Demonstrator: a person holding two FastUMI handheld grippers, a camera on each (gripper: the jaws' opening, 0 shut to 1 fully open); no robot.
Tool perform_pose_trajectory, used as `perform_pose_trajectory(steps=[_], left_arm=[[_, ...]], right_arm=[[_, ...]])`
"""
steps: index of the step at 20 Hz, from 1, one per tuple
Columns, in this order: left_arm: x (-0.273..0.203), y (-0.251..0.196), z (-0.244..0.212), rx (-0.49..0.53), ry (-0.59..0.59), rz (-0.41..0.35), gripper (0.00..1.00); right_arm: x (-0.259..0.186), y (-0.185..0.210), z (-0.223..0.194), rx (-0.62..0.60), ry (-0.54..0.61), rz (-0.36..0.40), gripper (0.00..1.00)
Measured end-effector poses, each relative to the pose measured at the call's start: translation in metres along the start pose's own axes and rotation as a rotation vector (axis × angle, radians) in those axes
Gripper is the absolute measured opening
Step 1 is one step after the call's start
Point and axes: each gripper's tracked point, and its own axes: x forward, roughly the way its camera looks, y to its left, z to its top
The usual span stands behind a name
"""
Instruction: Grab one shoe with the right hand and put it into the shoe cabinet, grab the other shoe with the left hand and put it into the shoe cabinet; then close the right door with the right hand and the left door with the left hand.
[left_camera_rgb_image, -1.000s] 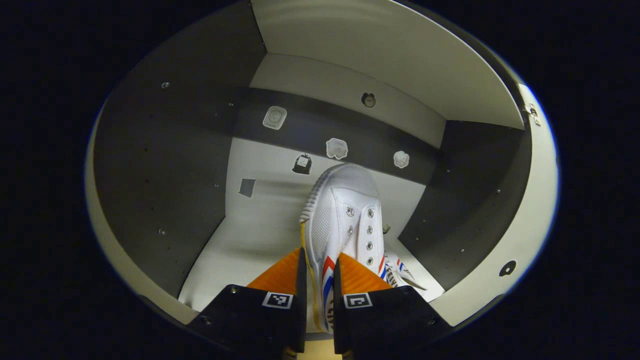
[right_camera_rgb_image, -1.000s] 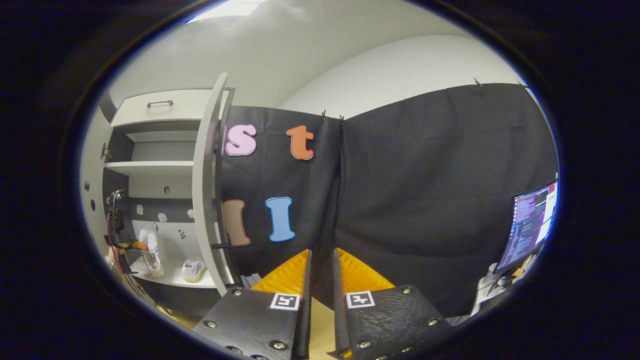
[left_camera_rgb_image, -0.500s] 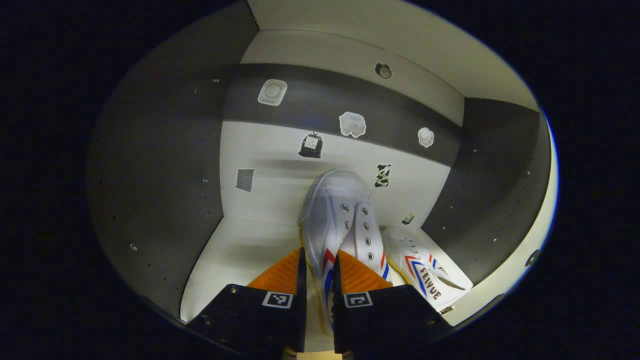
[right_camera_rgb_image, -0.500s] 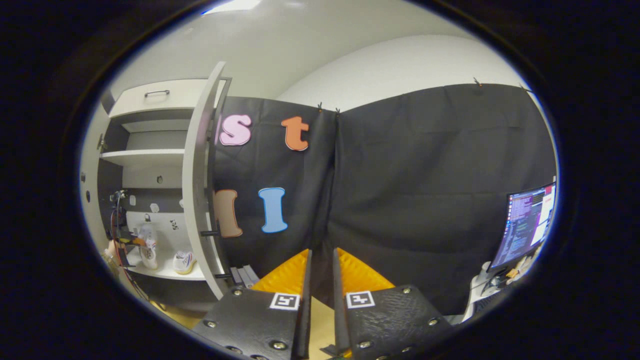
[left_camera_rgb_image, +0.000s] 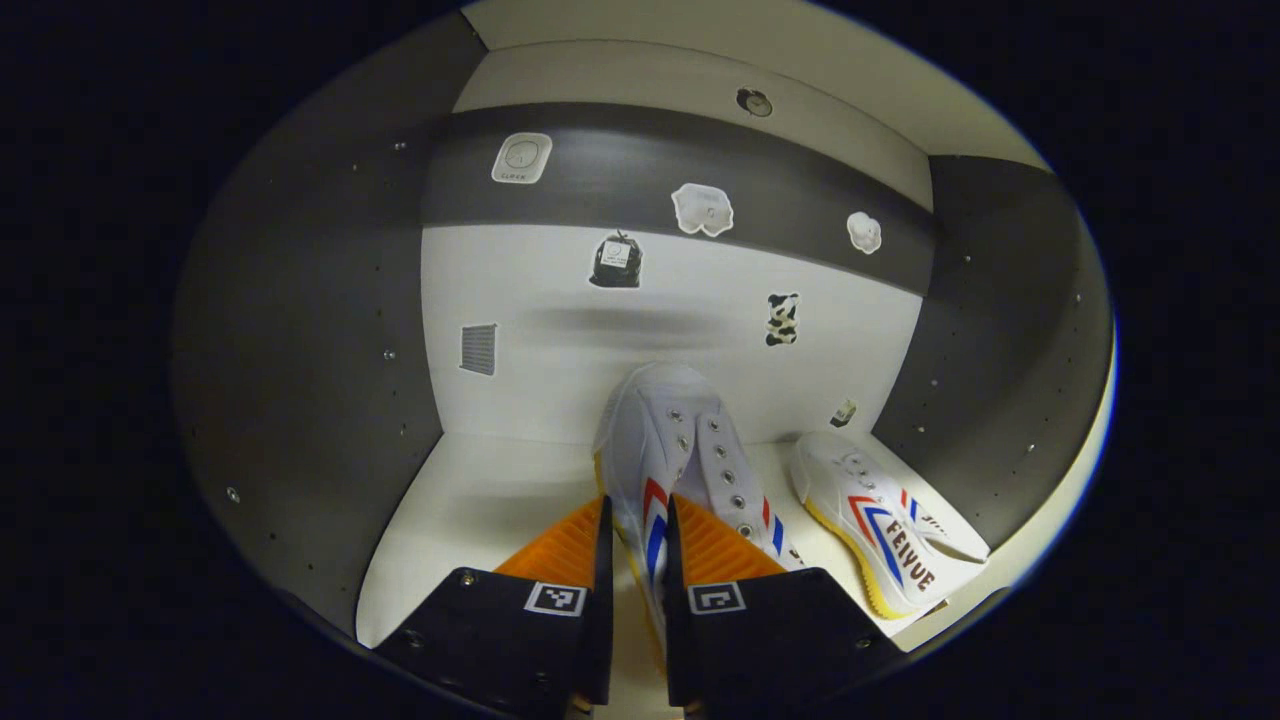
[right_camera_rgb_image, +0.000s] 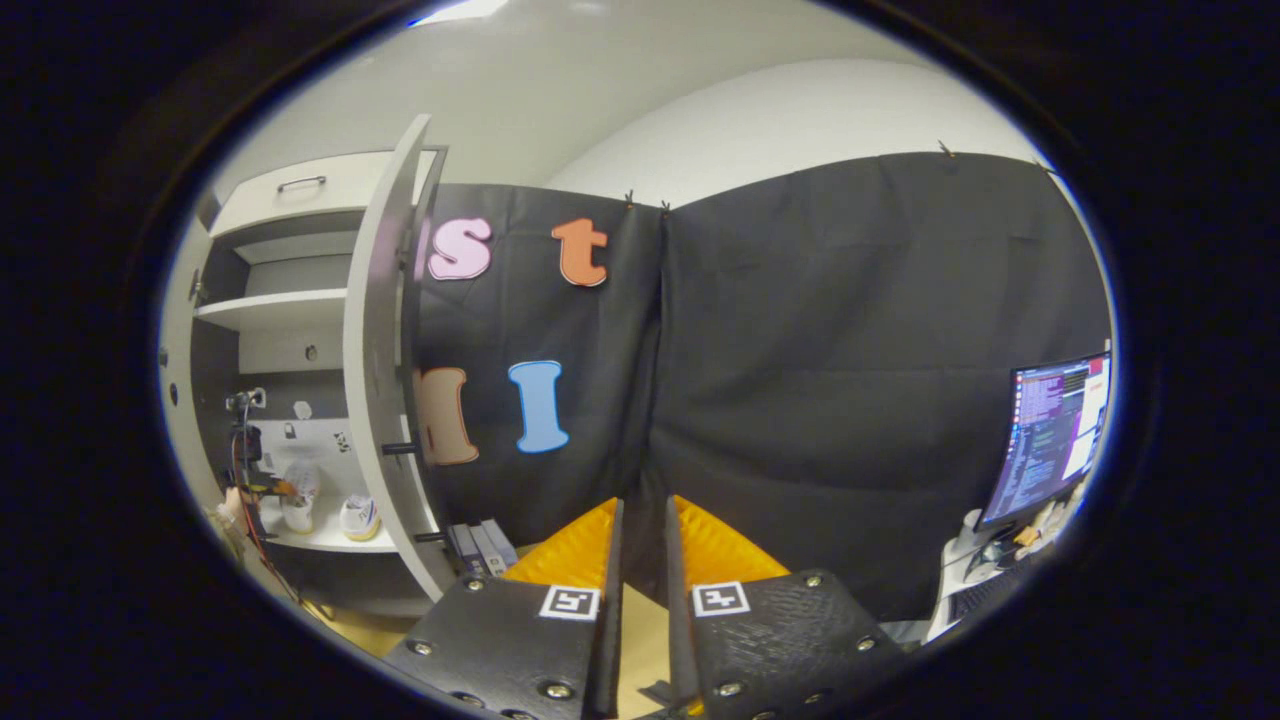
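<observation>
Inside the shoe cabinet, my left gripper is shut on the side of a white shoe with red and blue stripes. Its toe points at the back wall, low over the pale shelf floor. The other white shoe lies on that floor to the right, near the front edge. In the right gripper view, my right gripper is shut on nothing and faces the black cloth wall. Far to its left are the cabinet's open right door, the held shoe, the second shoe and the left gripper.
Dark side walls close in the compartment on both sides, and small stickers dot its back wall. An upper shelf and a drawer sit above. A lit monitor stands at the far right. Flat boxes lean by the door's foot.
My left gripper has carried the shoe deeper and lower into the compartment, and the second shoe has come into fuller view at the right. The right gripper has barely shifted.
</observation>
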Motion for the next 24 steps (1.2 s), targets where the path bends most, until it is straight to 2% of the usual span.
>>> perform_pose_trajectory(steps=[2, 7, 9, 12, 14, 15, 16, 17, 19, 20, 21, 22, 23, 24], left_arm=[[0.003, 0.004, -0.007, 0.023, 0.013, 0.025, 0.23], [0.006, 0.012, -0.019, -0.006, 0.040, 0.043, 0.23], [0.007, 0.014, -0.018, -0.047, 0.026, 0.041, 0.24], [0.004, 0.019, -0.022, -0.054, 0.039, 0.032, 0.27], [0.002, 0.030, -0.020, -0.017, 0.041, 0.056, 0.37], [-0.002, 0.030, -0.021, -0.009, 0.050, 0.053, 0.69], [-0.009, 0.029, -0.019, -0.006, 0.049, 0.048, 0.65], [-0.016, 0.030, -0.017, -0.002, 0.043, 0.051, 0.67], [-0.034, 0.027, -0.007, 0.002, 0.007, 0.050, 0.67], [-0.045, 0.024, 0.000, 0.000, -0.019, 0.041, 0.71], [-0.057, 0.021, 0.008, -0.002, -0.045, 0.032, 0.64], [-0.071, 0.017, 0.016, -0.001, -0.073, 0.022, 0.70], [-0.086, 0.013, 0.023, 0.002, -0.099, 0.014, 0.64], [-0.102, 0.008, 0.031, 0.008, -0.126, 0.006, 0.64]], right_arm=[[-0.001, -0.006, -0.002, 0.001, 0.004, -0.010, 0.20], [0.000, -0.009, -0.005, 0.011, 0.023, -0.020, 0.19], [0.000, -0.011, -0.007, 0.007, 0.030, -0.015, 0.19], [0.005, -0.005, -0.008, -0.002, 0.039, 0.008, 0.19], [0.008, 0.000, -0.008, -0.010, 0.043, 0.030, 0.19], [0.010, 0.003, -0.008, -0.013, 0.045, 0.043, 0.19], [0.013, 0.007, -0.009, -0.015, 0.046, 0.057, 0.23], [0.016, 0.012, -0.009, -0.016, 0.049, 0.073, 0.19], [0.021, 0.022, -0.011, -0.014, 0.057, 0.106, 0.19], [0.024, 0.027, -0.011, -0.013, 0.060, 0.126, 0.19], [0.028, 0.032, -0.012, -0.015, 0.063, 0.146, 0.19], [0.031, 0.037, -0.012, -0.016, 0.065, 0.168, 0.19], [0.034, 0.043, -0.012, -0.015, 0.067, 0.191, 0.19], [0.039, 0.050, -0.011, -0.013, 0.069, 0.221, 0.19]])
